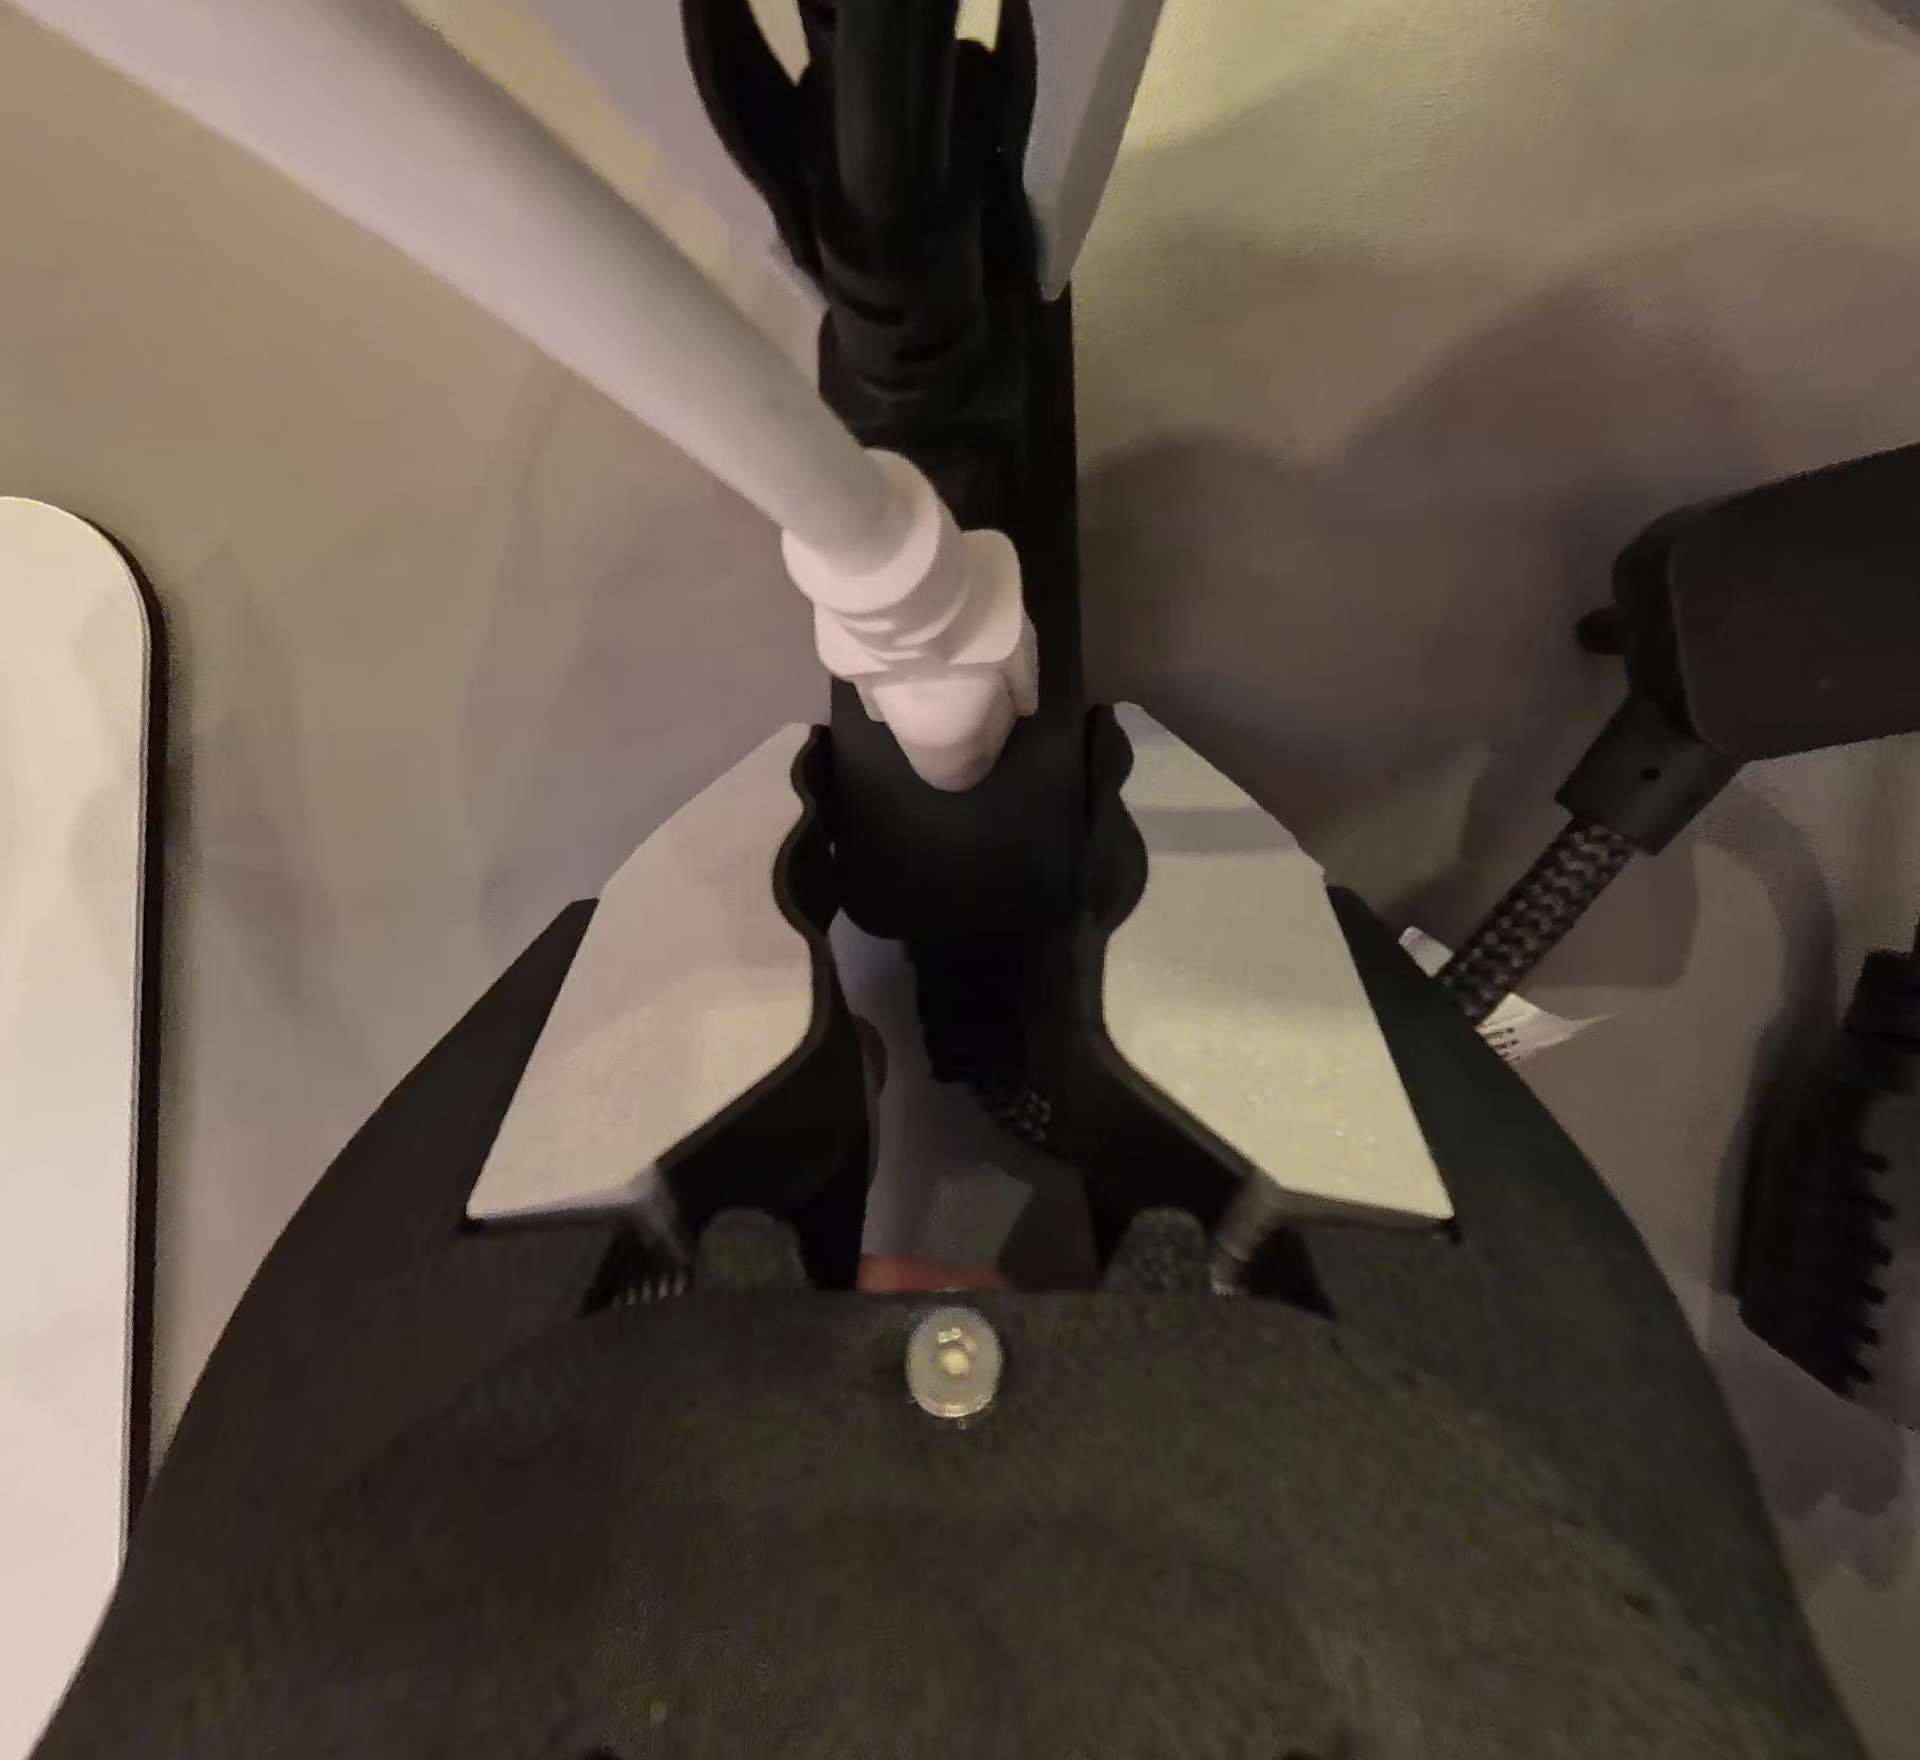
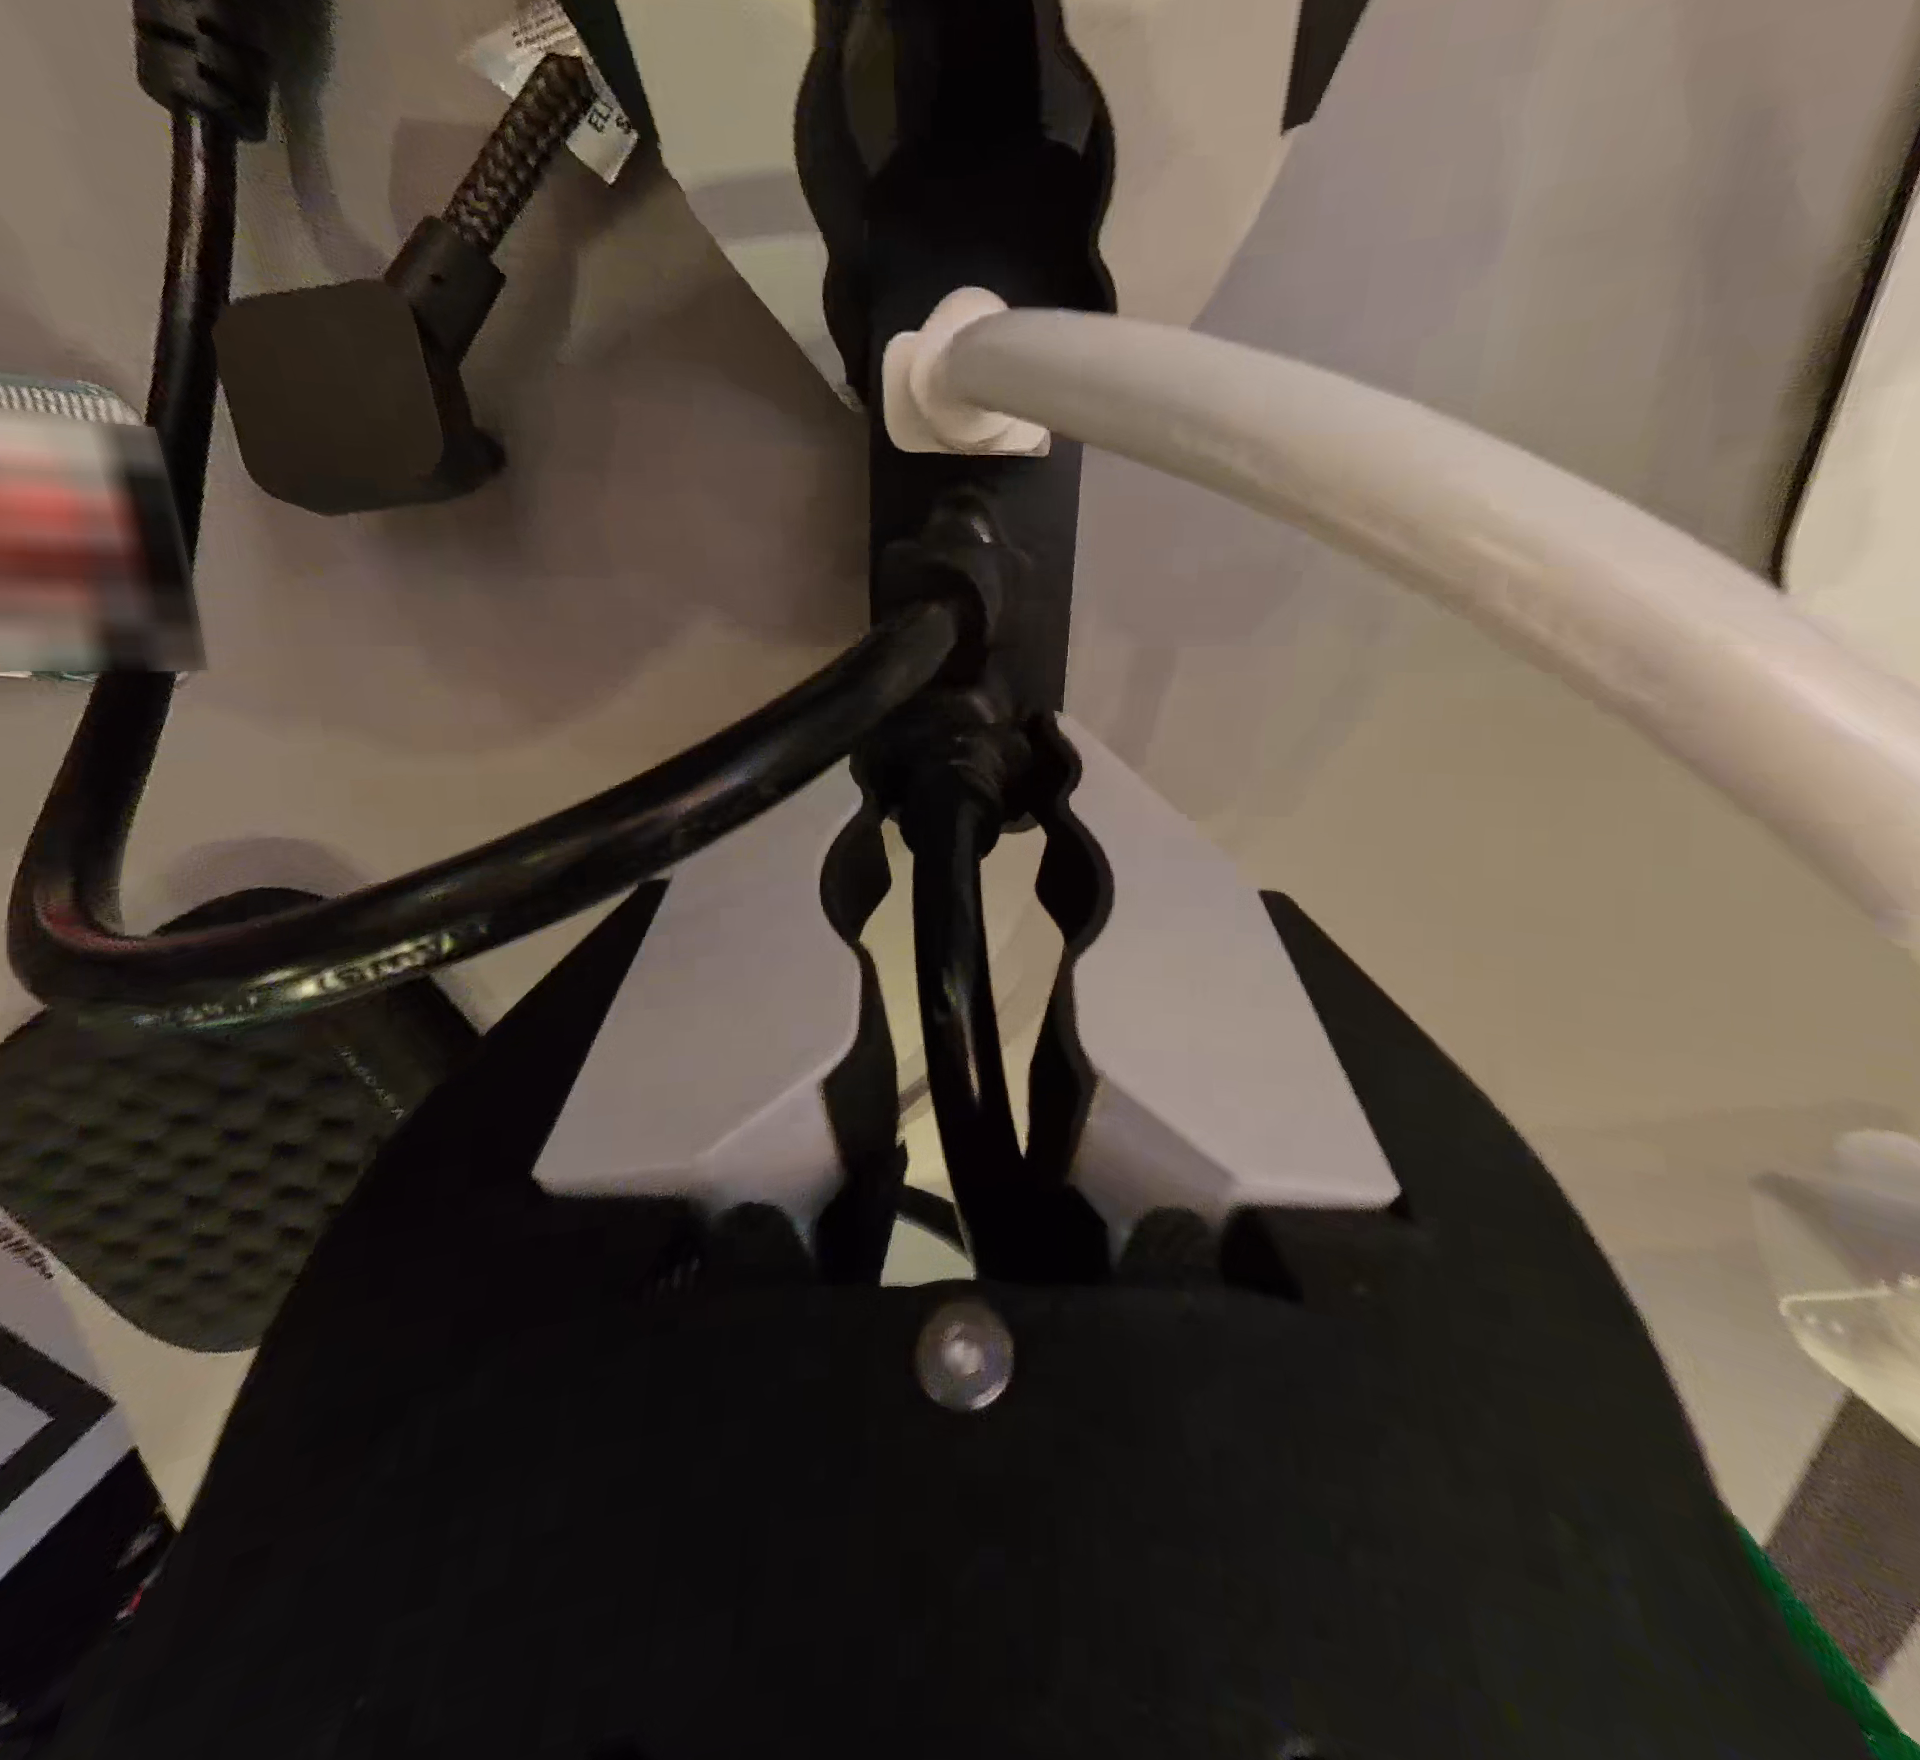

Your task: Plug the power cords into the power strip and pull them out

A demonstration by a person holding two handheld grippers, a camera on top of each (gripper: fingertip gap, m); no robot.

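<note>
1. Left fingers [image 1: 961, 827] are pressed in on the near end of the narrow black power strip [image 1: 1051, 567], pinching it from both sides. Its own braided lead runs back between them towards my palm.
2. Right fingers [image 2: 966, 827] meet the strip from the opposite end. Their tips are closed around the ribbed black plug [image 2: 951, 765] that sits nearest to them, and its thin cord trails back through the gap behind the tips.
3. That strip lies just above the pale bench [image 1: 416, 567], with its long axis running straight from one hand to the other, so my two grips face each other along it.
4. Between the grips, a chunky white plug [image 1: 914, 661] with a thick white cord [image 1: 520, 256] is seated nearer my left hand. A second black plug [image 2: 966, 557] sits just beyond the one I hold, its glossy cord looping away to the side.
5. I judge the pull must go square off the socket face, across the long axis, while my left hand only braces. The right hand is the nearer one for this plug.
6. Off to the side, a flat black plug on a braided cord [image 1: 1787, 630] lies loose on the bench, apart from the strip.
</note>
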